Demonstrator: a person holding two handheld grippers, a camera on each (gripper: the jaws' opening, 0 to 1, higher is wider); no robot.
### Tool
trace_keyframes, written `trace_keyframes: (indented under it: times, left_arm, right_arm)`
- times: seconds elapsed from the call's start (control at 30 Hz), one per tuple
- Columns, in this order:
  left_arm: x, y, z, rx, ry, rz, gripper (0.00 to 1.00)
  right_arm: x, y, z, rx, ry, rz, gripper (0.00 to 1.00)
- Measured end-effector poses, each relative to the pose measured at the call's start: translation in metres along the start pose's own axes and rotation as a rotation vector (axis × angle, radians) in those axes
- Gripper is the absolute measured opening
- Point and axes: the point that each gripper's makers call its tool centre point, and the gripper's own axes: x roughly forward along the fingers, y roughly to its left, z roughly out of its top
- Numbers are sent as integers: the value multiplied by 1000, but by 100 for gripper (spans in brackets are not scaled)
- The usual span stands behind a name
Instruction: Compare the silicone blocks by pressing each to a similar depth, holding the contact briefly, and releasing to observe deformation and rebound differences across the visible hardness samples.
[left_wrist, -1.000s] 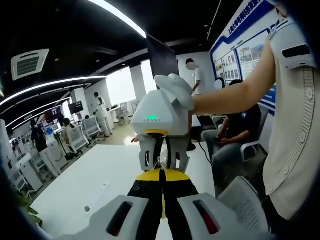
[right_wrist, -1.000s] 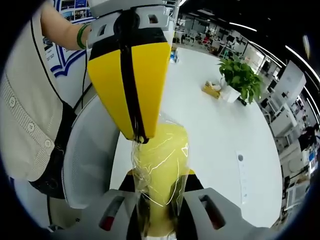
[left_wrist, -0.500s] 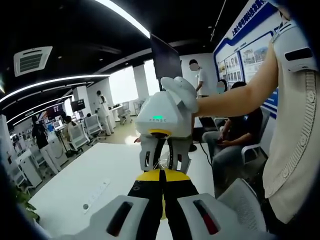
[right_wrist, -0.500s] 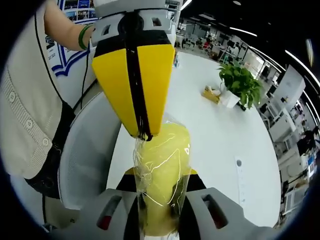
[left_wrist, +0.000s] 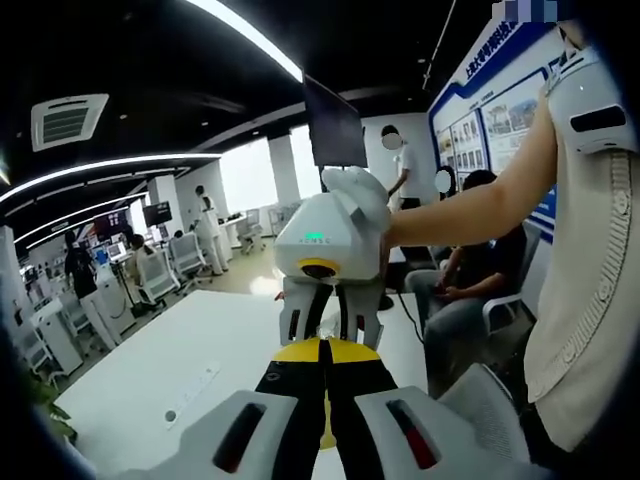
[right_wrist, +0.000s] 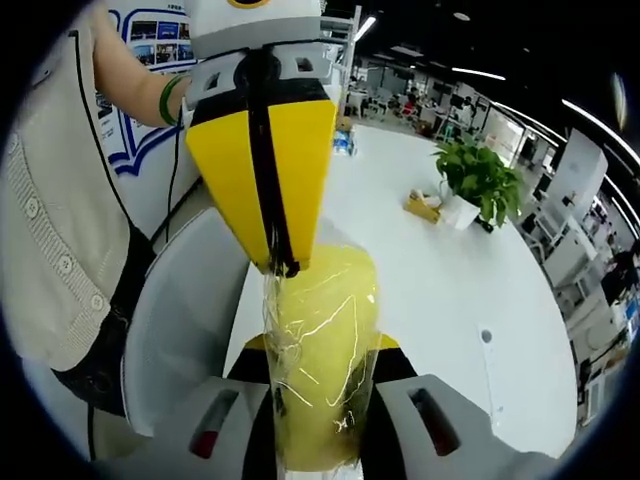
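Note:
A yellow silicone block (right_wrist: 325, 340) in clear film stands upright between my right gripper's (right_wrist: 318, 352) jaws, which are shut on its sides. My left gripper (right_wrist: 280, 265) comes in from above, its yellow jaws closed together, with the tips pinching the film at the block's top left edge. In the left gripper view my own shut yellow-and-black jaws (left_wrist: 322, 346) point straight at the white right gripper (left_wrist: 326, 325), held up by a person's arm; the block itself is hidden behind my jaws there.
A large white table (right_wrist: 450, 280) lies below, carrying a potted plant (right_wrist: 480, 172) and a small yellow box (right_wrist: 424, 206). A white chair back (right_wrist: 180, 320) is near the person's body. A power strip (left_wrist: 195, 385) lies on the table; a seated person (left_wrist: 470, 280) is beyond.
Both views have shifted slightly with the hands. The left jaws stay closed at the film on the block's top, and the right jaws keep holding the block.

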Motion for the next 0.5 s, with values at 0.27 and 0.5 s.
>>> trace_keyframes:
  times: [0.27, 0.5]
  left_arm:
    - [-2, 2, -2, -7, -3, 2, 0]
    - [3, -3, -1, -5, 1, 0, 0]
  right_arm:
    - [2, -1, 1, 5, -16, -2, 18]
    - [2, -1, 0, 6, -13, -4, 20]
